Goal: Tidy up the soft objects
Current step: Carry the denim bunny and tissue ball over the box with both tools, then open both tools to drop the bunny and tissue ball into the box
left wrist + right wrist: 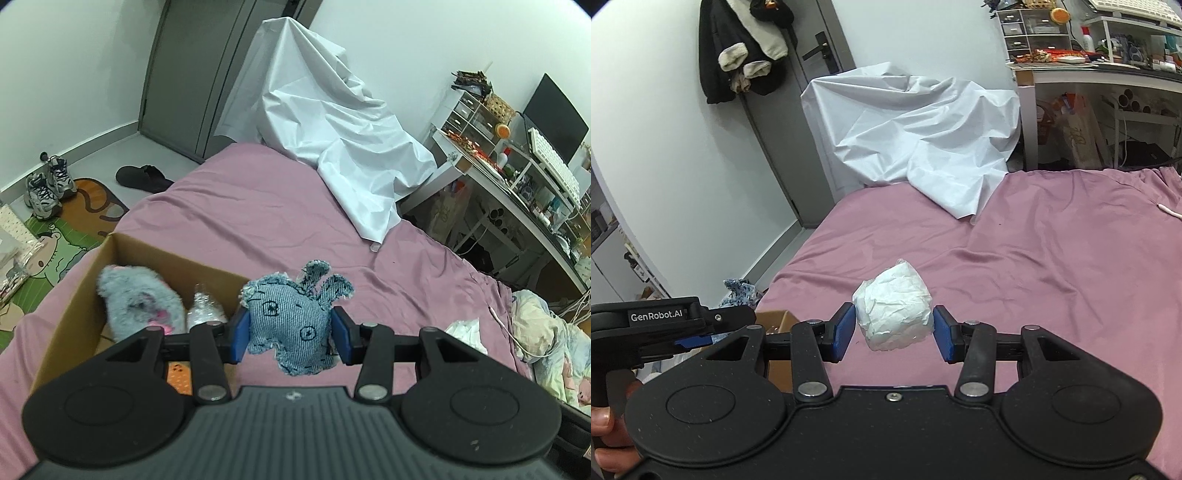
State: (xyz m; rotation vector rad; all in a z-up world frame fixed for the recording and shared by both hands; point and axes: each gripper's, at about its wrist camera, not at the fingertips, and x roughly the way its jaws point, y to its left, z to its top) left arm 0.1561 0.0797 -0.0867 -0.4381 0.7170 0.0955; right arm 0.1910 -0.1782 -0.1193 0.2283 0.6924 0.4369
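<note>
- Your left gripper is clamped on a denim stuffed toy, its blue pads pressing the frayed sides; the toy hangs clear above the pink bedsheet, just right of the cardboard box
- The toy is stitched, striped denim with ragged edges and floppy ears; the gripper body cuts off nothing of it, but its back face is hidden from you
- Inside the box you can see a fuzzy grey plush with pink patches and a clear crinkled plastic bottle; the box floor is mostly hidden behind your gripper, and an orange patterned item shows only in part
- Your right gripper grips a crumpled white paper ball between both pads, lifted above the sheet
- In the right wrist view, the box shows only as a corner behind the left tool, and your hand is cut off at the frame edge
- A creased white sheet drapes over something you cannot identify
</note>
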